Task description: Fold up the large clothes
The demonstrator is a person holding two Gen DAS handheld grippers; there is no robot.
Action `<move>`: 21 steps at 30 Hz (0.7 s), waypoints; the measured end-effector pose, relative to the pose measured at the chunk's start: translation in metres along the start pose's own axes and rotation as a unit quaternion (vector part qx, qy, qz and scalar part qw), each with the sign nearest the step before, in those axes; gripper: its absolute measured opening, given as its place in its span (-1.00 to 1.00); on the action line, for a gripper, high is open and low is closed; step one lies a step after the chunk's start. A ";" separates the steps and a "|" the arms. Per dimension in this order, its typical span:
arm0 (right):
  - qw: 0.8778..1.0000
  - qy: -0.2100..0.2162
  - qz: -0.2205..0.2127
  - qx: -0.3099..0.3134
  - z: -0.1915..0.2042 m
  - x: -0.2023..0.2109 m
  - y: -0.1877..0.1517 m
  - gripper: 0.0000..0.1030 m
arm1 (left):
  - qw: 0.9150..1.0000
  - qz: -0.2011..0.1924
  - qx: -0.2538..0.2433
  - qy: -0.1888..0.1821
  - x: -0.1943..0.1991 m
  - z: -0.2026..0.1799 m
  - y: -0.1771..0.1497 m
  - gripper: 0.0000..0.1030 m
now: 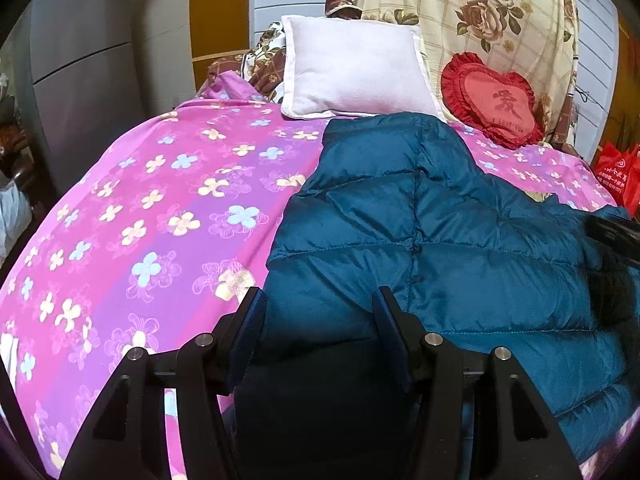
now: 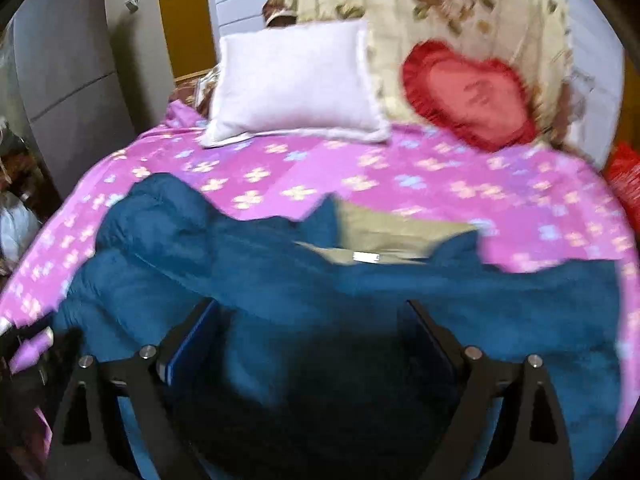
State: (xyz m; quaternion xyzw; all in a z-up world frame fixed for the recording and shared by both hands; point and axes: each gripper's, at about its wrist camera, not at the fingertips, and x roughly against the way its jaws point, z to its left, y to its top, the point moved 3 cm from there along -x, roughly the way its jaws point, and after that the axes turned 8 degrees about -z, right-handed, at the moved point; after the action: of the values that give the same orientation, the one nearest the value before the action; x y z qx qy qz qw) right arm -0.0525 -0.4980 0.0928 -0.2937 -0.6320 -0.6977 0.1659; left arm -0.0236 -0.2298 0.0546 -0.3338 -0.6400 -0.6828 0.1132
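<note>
The left gripper (image 1: 320,312) hangs over the near edge of a teal quilted down jacket (image 1: 432,240), its blue-padded fingers (image 1: 250,332) standing apart with dark jacket fabric in the gap; whether the pads press on it cannot be told. The right gripper (image 2: 312,328) has its fingers (image 2: 192,340) spread wide above the same jacket (image 2: 280,280), nothing clamped between them, and this view is blurred.

The jacket lies spread across the bed, one sleeve reaching toward the pillows in the left wrist view. In the right wrist view its collar is open, showing a tan lining (image 2: 384,236) with a small white label (image 2: 366,257).

Under it is a pink bedsheet (image 1: 160,200) printed with yellow and blue flowers, covering the whole bed. At the head of the bed a white pillow (image 1: 356,68) leans upright, and just beside it a red heart-shaped cushion (image 1: 494,100) with a frilled edge. Behind both hangs a cream cloth with brown roses (image 1: 480,12).

Left of the bed stands a grey cabinet (image 1: 84,72), with an orange-brown door (image 1: 218,4) farther back. At the right edge a red bag (image 1: 620,172) sits beside the bed; its contents are hidden.
</note>
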 end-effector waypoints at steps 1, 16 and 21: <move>1.000 -0.019 -0.004 0.010 -0.014 0.013 -0.003 0.81 | 1.000 -0.001 0.000 0.001 0.000 -0.001 -0.001 -0.27; 0.985 -0.147 0.034 -0.086 -0.180 0.008 -0.056 0.86 | 0.999 -0.014 -0.032 0.003 -0.012 -0.011 0.001 -0.23; 0.982 -0.162 0.029 -0.089 -0.180 -0.003 -0.059 0.88 | 1.000 -0.011 -0.028 -0.002 -0.013 -0.009 0.002 -0.22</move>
State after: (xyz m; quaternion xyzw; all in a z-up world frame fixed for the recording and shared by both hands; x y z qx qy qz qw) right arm -0.1217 -0.6657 0.0391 -0.4342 -0.5771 -0.6895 0.0548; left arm -0.0158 -0.2420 0.0485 -0.3313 -0.6243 -0.7009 0.0955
